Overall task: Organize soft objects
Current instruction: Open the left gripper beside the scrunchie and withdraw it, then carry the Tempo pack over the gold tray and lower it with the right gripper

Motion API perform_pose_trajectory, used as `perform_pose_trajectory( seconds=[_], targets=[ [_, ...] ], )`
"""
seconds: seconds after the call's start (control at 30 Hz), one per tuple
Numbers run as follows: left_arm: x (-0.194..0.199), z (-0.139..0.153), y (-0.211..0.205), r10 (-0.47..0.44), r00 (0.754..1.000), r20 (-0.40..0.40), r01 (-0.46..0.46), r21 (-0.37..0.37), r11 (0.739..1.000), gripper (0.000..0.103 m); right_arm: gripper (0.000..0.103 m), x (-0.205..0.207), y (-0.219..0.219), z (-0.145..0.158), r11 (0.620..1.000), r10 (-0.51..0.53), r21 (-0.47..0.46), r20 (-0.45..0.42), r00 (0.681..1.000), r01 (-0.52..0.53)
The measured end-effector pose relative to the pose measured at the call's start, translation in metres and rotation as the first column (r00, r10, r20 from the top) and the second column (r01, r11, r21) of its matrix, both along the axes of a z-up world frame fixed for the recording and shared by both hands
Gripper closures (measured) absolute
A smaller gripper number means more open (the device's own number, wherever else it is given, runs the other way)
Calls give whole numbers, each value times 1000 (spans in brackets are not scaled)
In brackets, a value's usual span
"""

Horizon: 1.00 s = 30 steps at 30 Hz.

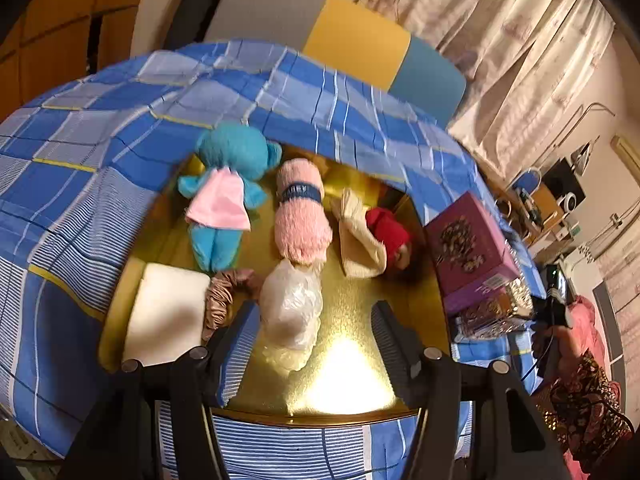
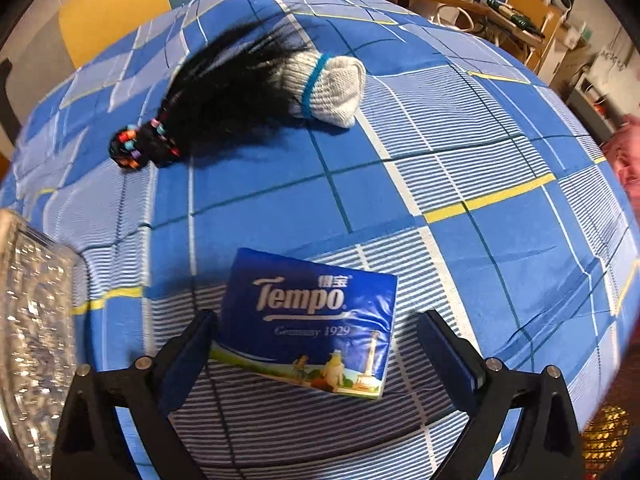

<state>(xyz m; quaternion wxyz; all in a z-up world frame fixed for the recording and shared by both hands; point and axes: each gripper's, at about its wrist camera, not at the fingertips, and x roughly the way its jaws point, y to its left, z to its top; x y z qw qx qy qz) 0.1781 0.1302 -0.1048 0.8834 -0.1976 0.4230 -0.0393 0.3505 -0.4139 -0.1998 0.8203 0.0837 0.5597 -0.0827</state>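
Observation:
In the left wrist view a gold tray on the bed holds a blue plush toy, a pink rolled towel, a cream and red knit item, a white foam block, a pink scrunchie and a clear plastic bag. My left gripper is open above the tray, with the bag lying between its fingers. In the right wrist view my right gripper is open around a blue Tempo tissue pack. A black hairpiece and a grey rolled sock lie farther off.
A blue checked bedsheet covers the bed. A purple box stands right of the tray, with shiny wrapped packaging beside it. The packaging also shows in the right wrist view. Curtains and a cluttered desk lie beyond.

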Motion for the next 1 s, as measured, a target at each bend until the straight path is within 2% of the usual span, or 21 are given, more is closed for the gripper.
perform_pose_trajectory(
  seconds=[0.03, 0.07, 0.23, 0.4, 0.6, 0.77, 0.87, 1.0],
  targets=[
    [-2, 1, 1, 9, 1000, 13, -9, -6, 1000, 44, 16, -1, 0, 1, 1000, 6, -5, 9, 1000, -6],
    [-3, 2, 3, 18, 1000, 24, -18, -13, 1000, 44, 26, -2, 0, 3, 1000, 10, -16, 10, 1000, -10],
    [-11, 1, 2, 49, 998, 48, -50, 8, 999, 44, 27, -12, -1, 7, 1000, 19, -4, 21, 1000, -19],
    [-14, -3, -9, 19, 999, 49, -20, 21, 1000, 44, 27, -35, -1, 27, 996, -23, 85, 95, 995, 15],
    [-19, -2, -23, -7, 998, 69, 4, 52, 999, 44, 27, -77, 12, 77, 977, -14, 208, 230, 973, -36],
    [-26, 5, -25, -15, 995, 98, 11, 38, 999, 44, 27, -116, 53, 136, 936, 100, 278, 378, 920, -216],
    [-27, 7, -23, -11, 994, 105, 8, 30, 1000, 44, 27, -134, 99, 171, 886, 216, 281, 454, 864, -369],
    [-28, 11, -20, -4, 994, 106, 1, 23, 1000, 44, 27, -152, 172, 206, 796, 364, 252, 527, 768, -551]
  ],
)
